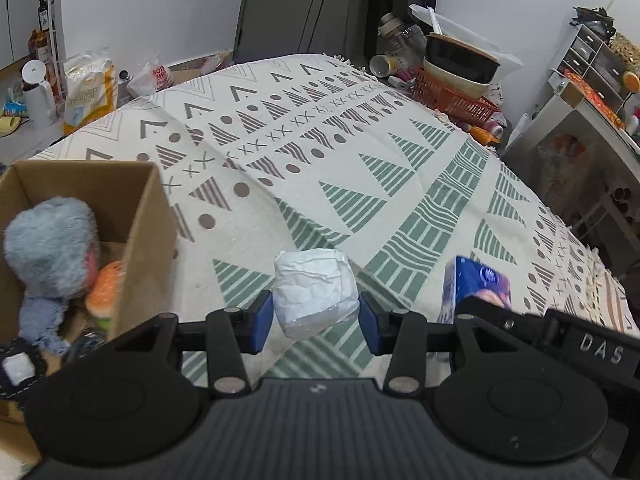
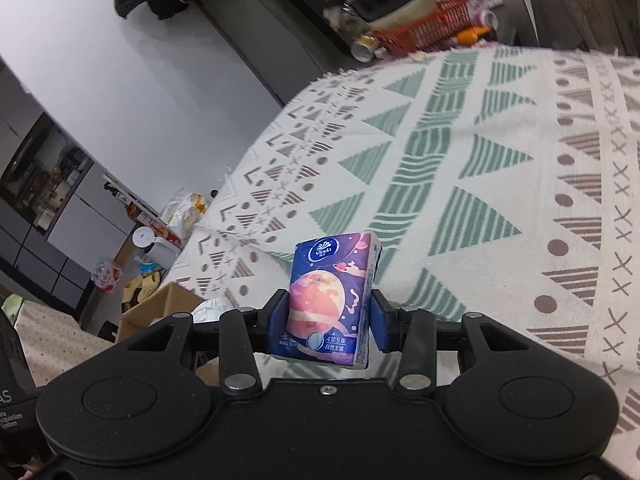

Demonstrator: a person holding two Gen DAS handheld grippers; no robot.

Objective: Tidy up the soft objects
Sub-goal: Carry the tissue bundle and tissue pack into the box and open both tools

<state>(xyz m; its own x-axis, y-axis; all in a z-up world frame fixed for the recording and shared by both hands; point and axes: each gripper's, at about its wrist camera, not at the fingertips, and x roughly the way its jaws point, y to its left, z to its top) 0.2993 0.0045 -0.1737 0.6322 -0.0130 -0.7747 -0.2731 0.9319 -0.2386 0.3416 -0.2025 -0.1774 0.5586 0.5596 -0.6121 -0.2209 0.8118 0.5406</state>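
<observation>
Two soft items are in hand at once, one per gripper, which suits a tidy-up where everything seems bound for the same cardboard box (image 1: 140, 216). The left gripper (image 1: 316, 316) has its blue pads pressed against the flanks of a white wrapped tissue pack (image 1: 316, 292); the pack sits squarely between the fingers, bulging a little forward of the tips, and looks clear of the patterned tablecloth (image 1: 360, 152) beneath it. Gripping across the narrow sides probably keeps the crinkly wrapper from slipping. To the left of those fingers the box stands open-topped, already holding a grey plush toy (image 1: 50, 240) and an orange soft toy (image 1: 106, 288), so the drop point is near and only a short swing sideways should be needed. The right gripper (image 2: 330, 316) pinches a purple planet-print tissue packet (image 2: 332, 296) upright between its pads, most of the packet rising beyond the fingertips with its lower end nipped; holding it low and upright may be meant to let it slide out cleanly on release. From the left wrist view that same packet shows just right of the left fingers, so both loads are travelling close together; the risk is a bump between grippers over the box.
</observation>
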